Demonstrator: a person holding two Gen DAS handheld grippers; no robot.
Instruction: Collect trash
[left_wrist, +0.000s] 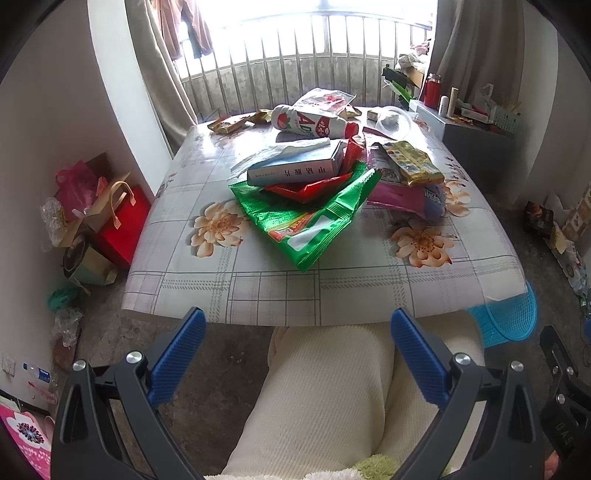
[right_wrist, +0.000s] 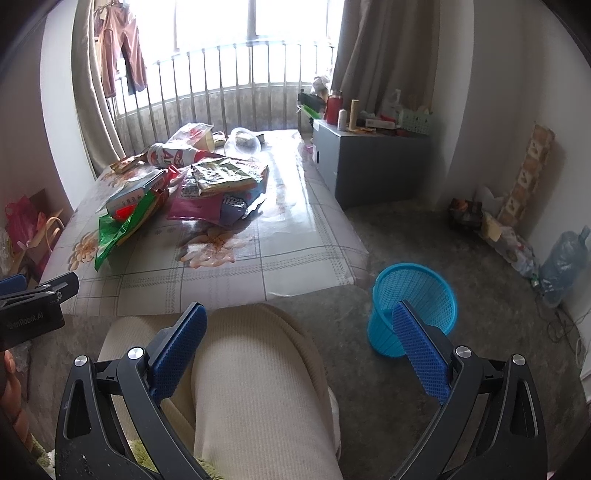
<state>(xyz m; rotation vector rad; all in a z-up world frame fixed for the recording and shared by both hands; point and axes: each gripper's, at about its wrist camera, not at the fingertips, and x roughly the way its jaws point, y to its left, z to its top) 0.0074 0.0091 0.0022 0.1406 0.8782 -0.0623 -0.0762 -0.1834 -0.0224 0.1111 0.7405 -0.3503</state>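
Trash is heaped on the low flowered table (left_wrist: 258, 291) (right_wrist: 229, 280): a green foil wrapper (left_wrist: 314, 221) (right_wrist: 122, 229), a red wrapper (left_wrist: 306, 188), a small white box (left_wrist: 295, 168) (right_wrist: 135, 194), a white drink bottle (left_wrist: 310, 122) (right_wrist: 173, 155), gold and pink wrappers (left_wrist: 410, 164) (right_wrist: 225, 177), and a clear plastic lid (left_wrist: 393, 120) (right_wrist: 243, 142). A blue mesh bin (right_wrist: 413, 306) (left_wrist: 506, 321) stands on the floor right of the table. My left gripper (left_wrist: 297, 354) is open, short of the table's near edge. My right gripper (right_wrist: 299, 347) is open over the person's knees, empty.
The person's cream-trousered legs (left_wrist: 332, 391) (right_wrist: 251, 373) lie under both grippers. Bags and a red box (left_wrist: 122, 225) crowd the floor at left. A grey cabinet (right_wrist: 373, 166) with bottles stands right of the table; a water jug (right_wrist: 565, 258) and clutter line the right wall.
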